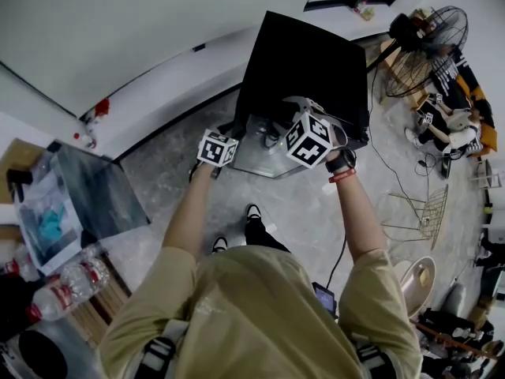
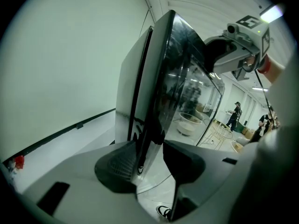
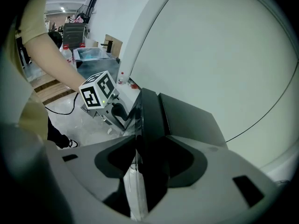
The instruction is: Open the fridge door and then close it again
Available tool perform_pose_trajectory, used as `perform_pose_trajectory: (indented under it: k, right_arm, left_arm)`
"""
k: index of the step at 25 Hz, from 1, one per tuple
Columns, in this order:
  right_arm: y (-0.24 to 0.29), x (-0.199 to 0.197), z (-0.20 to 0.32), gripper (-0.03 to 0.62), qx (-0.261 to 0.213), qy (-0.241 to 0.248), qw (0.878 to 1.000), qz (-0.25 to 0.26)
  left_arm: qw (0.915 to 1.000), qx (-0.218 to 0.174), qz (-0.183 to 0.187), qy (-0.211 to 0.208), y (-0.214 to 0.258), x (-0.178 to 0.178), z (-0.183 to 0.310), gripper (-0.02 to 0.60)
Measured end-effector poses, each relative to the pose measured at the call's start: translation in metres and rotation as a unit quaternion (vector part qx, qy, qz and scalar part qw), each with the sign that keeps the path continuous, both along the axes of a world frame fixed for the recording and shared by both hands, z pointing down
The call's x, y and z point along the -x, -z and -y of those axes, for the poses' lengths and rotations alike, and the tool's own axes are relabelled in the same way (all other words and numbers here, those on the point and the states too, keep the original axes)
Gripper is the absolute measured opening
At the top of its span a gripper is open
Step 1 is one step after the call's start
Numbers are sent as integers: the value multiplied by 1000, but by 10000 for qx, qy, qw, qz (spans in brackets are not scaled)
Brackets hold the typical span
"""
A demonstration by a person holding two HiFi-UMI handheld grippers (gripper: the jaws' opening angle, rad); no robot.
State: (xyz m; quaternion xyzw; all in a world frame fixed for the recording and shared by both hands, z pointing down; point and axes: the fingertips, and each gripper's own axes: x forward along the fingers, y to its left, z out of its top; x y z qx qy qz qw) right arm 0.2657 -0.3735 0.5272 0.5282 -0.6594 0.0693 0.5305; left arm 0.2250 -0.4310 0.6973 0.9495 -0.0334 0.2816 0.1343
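- The small black fridge (image 1: 308, 69) stands on the floor at the foot of the white wall. Its glossy glass door (image 2: 180, 83) looks barely ajar, if at all.
- My left gripper (image 2: 150, 158) and right gripper (image 3: 148, 160) each pinch the door's edge, fingers part-closed on it.
- My worry is that the pads slip off the slick glass mid-swing, or an uneven pull drags the fridge.

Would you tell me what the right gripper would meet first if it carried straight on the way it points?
The fridge door: its edge already sits between the jaws of the right gripper, so pushing on would probably just seat that edge deeper in the gripper.
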Motion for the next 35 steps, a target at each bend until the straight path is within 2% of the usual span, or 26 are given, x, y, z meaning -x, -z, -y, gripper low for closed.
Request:
perform_pose_trajectory:
  k: [24, 28, 32, 35]
  right_arm:
    - [1, 1, -4, 207, 109, 140, 9998, 58]
    - [2, 12, -11, 207, 214, 305, 9993, 88]
    - [2, 28, -23, 209, 227, 491, 9985, -18]
    - [0, 32, -27, 209, 262, 495, 9984, -114]
  left_arm:
    - [9987, -376, 229, 270, 2, 5, -1, 163]
    - [9982, -432, 362, 183, 3, 21, -11, 150]
    - [9993, -248, 94, 269, 5, 39, -27, 146]
    - [9991, -208, 134, 337, 5, 44, -34, 144]
